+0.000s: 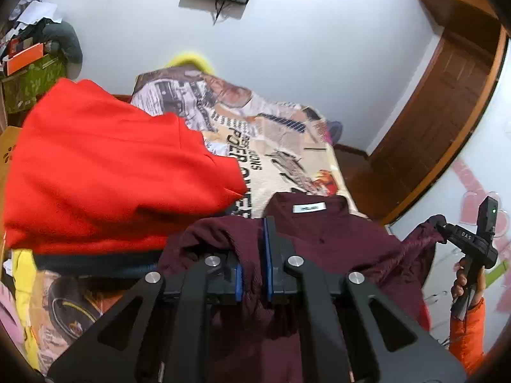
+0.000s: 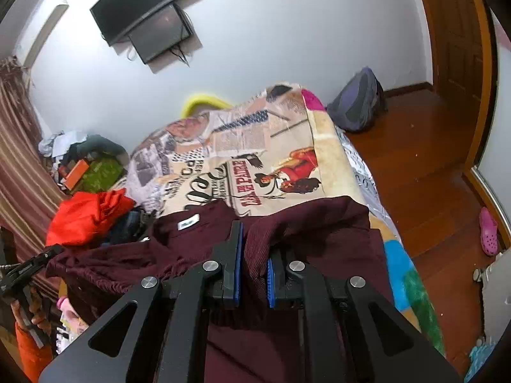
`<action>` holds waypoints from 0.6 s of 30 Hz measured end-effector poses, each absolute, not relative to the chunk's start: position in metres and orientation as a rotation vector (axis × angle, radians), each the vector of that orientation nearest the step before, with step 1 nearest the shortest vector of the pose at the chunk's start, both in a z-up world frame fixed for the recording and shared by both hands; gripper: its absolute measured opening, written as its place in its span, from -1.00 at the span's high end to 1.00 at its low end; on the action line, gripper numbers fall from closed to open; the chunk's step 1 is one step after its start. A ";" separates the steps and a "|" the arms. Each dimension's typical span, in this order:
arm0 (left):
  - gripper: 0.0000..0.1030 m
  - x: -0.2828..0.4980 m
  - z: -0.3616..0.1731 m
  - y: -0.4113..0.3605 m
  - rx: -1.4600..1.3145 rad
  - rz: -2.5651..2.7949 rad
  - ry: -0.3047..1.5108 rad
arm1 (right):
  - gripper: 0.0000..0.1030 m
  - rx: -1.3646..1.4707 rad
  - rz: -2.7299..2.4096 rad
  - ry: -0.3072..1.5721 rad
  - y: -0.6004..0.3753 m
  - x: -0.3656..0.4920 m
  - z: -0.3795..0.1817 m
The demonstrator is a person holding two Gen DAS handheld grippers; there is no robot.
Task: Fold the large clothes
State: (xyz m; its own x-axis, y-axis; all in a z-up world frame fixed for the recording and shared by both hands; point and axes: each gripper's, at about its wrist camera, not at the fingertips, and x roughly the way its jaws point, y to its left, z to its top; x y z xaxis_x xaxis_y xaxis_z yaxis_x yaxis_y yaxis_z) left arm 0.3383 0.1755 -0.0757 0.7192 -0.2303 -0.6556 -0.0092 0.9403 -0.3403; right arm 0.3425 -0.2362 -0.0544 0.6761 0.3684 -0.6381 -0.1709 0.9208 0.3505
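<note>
A maroon shirt (image 1: 338,242) with a white neck label lies at the near end of the bed, held up at both shoulders. My left gripper (image 1: 254,274) is shut on its left shoulder fabric. My right gripper (image 2: 254,271) is shut on its right shoulder (image 2: 306,223); it also shows in the left wrist view (image 1: 447,229), pinching the cloth at the far right. The left gripper shows at the left edge of the right wrist view (image 2: 48,253).
A printed bedspread (image 2: 287,140) covers the bed. A red garment (image 1: 105,166) lies in a heap on other clothes at the left. A backpack (image 2: 357,102) sits on the wooden floor, a pink shoe (image 2: 488,229) near the door. Cluttered boxes (image 1: 28,63) stand at the far left.
</note>
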 end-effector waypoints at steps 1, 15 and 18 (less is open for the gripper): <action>0.83 0.344 -0.079 0.175 -0.333 -0.118 0.772 | 0.79 0.281 0.303 0.786 -0.237 0.350 -0.061; -0.21 0.368 -0.104 0.138 -0.203 -0.156 0.862 | 0.43 0.258 0.259 0.996 -0.231 0.390 -0.108; -0.26 0.362 -0.102 0.127 -0.167 -0.168 0.867 | 0.05 0.212 0.235 0.992 -0.227 0.384 -0.097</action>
State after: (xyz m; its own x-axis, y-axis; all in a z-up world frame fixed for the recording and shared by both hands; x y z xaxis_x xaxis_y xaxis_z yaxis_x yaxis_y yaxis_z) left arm 0.3616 0.1270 -0.1019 0.6355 -0.2145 -0.7418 0.0789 0.9737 -0.2139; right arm 0.3839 -0.2272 -0.0970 0.5253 0.2911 -0.7996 -0.0989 0.9542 0.2824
